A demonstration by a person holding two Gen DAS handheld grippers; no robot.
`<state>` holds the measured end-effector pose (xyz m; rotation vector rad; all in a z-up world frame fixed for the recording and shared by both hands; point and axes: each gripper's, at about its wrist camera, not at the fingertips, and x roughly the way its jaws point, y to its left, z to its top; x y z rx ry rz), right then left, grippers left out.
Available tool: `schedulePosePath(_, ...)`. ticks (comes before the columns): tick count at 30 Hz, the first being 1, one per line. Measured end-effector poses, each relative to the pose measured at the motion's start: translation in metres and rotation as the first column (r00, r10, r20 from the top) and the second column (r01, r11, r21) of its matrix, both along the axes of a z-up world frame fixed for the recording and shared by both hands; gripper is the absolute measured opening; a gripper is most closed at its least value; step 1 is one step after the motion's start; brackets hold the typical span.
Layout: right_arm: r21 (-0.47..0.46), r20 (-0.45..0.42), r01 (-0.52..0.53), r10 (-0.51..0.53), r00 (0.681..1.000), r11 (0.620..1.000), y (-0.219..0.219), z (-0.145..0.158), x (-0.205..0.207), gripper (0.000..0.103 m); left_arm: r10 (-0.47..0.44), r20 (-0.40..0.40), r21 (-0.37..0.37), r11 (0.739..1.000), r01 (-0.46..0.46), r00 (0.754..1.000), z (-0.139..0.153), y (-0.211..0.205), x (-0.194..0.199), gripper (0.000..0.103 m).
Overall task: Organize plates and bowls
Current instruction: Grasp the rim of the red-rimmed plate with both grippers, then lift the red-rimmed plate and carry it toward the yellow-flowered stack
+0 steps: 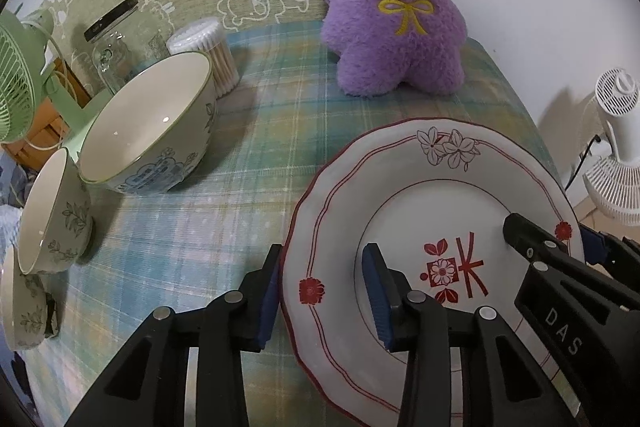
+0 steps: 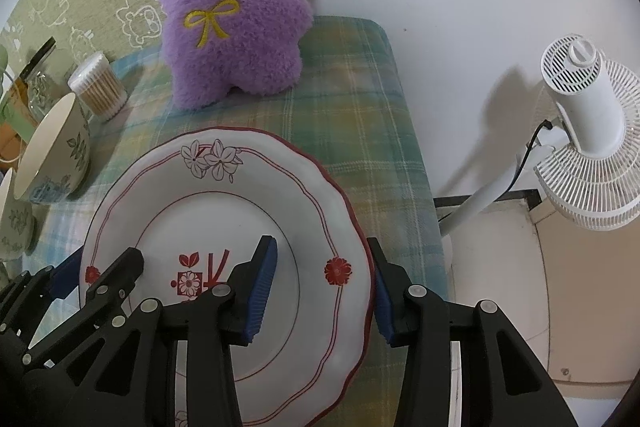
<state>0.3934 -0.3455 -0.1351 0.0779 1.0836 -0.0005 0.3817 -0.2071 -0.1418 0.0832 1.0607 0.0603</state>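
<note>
One white plate (image 1: pixel 400 195) with red trim lay on the plaid tablecloth (image 1: pixel 224 211), three bowls (image 1: pixel 160 123) to its left. The left gripper (image 1: pixel 324 295) and right gripper (image 2: pixel 322 279) each straddled an opposite rim, jaws part-open, pads not visibly pressing.

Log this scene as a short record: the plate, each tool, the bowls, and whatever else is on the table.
plate: white plate with red trim, on the checked tablecloth
left tool: left tool straddles the plate's left rim, one finger outside, one over the plate; contact unclear
right tool: right tool straddles the plate's right rim the same way; contact unclear
bowls: large bowl and two smaller bowls left of the plate, apart from it
other: purple plush toy behind the plate; cotton swab jar; glass jar
</note>
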Motion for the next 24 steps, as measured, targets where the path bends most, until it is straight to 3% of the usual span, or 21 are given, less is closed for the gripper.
schedulePosePath(11, -0.010, -0.003, -0.009, 0.009, 1.000, 1.000, 0.008, 0.005, -0.015, 0.045, -0.013, 0.004, 0.015, 1.000, 0.013, 1.000, 0.006, 0.006, -0.019, 0.039)
schedulePosePath(24, -0.040, 0.032, -0.011, 0.012, 0.999, 0.999, 0.019, 0.030, -0.030, 0.045, -0.010, 0.038, -0.019, 1.000, 0.010, 0.999, 0.026, 0.015, -0.034, 0.039)
